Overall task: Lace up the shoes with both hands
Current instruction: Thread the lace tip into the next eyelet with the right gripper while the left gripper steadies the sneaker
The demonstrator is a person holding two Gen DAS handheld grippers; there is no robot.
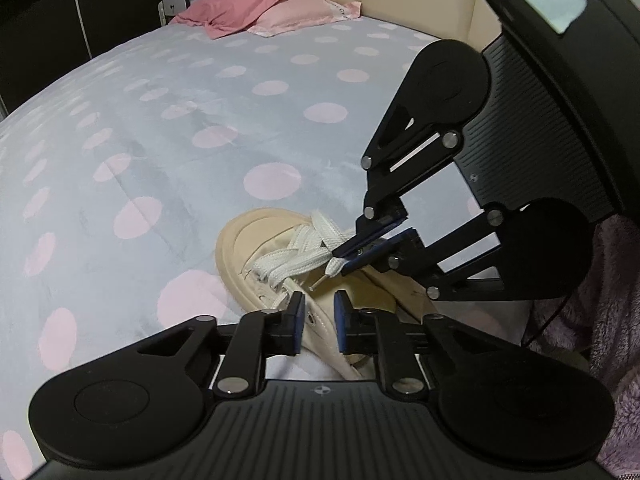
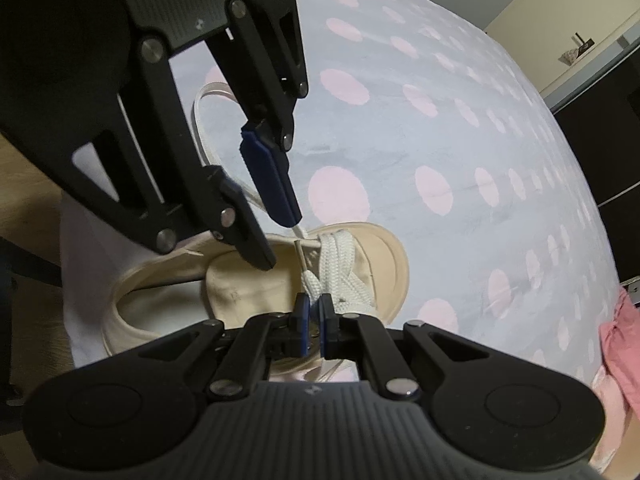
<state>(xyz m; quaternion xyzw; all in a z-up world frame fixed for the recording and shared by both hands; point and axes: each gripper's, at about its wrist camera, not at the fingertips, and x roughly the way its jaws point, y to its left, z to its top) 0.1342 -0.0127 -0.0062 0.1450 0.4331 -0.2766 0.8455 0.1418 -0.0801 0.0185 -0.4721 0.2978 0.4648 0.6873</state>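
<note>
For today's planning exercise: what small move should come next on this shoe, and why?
Probably steer the lace tip into the empty eyelet near it: the right gripper pinches the lace, with the tip poking free.

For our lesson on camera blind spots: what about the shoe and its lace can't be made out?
Shoe heel: left view, hidden under the left claw.
Lace, other end: right view, runs behind the left claw.
Lace inside the right claw: both views, its pads cover it.

The shoe [image 1: 256, 264] lies on the bed [image 1: 160, 140]; pillows [image 1: 256, 8] behind.
</note>
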